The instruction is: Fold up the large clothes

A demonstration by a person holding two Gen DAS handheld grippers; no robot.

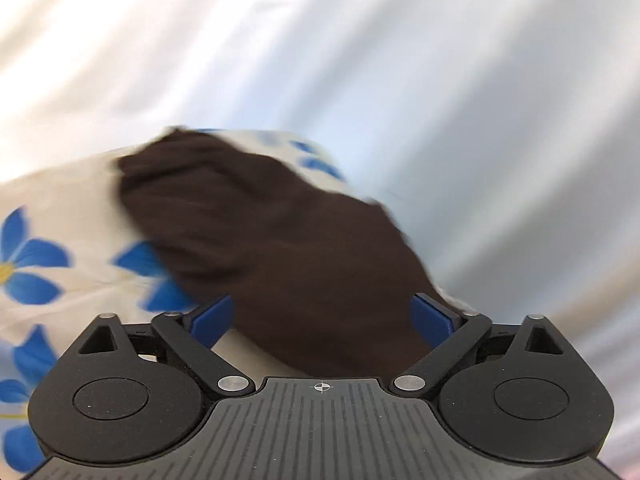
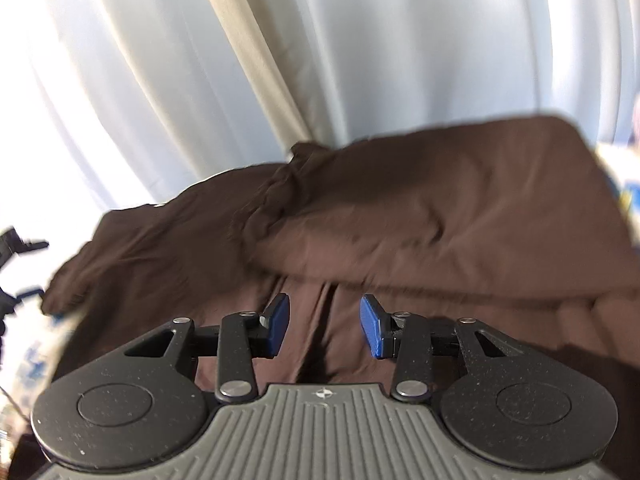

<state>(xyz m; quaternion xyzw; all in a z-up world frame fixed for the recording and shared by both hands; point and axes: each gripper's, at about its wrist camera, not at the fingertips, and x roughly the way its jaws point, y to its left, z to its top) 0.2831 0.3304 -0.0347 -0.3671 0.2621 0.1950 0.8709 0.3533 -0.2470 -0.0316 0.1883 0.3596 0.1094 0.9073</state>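
Brown garment (image 2: 360, 216) lies bunched on the floral sheet (image 1: 52, 240), white curtain (image 2: 160, 60) behind it; one layer is already flopped over another, with a thick ridge running across the right wrist view. Left gripper (image 1: 322, 320) has its blue pads (image 1: 212, 318) spread wide, a lump of the brown cloth sitting between them — nothing pinched from what I can see, the pads are clear of the fabric on both sides. Right gripper (image 2: 324, 326) is also spread, hovering just over a flat stretch of the garment below the ridge, gripping nothing. My read: this is a regrasp between folds, early-to-mid task, as the cloth is nowhere near a tidy rectangle. To do it well, pick edges, not bulk. The left should slide off the lump to a hem or corner and close on one or two layers only; grabbing the wad drags everything. The right should go for the matching edge so both hold the same side, then lift together and lay it over evenly. Frames are motion-blurred, so layer count is unclear — close slowly and check that the bedsheet isn't caught underneath.
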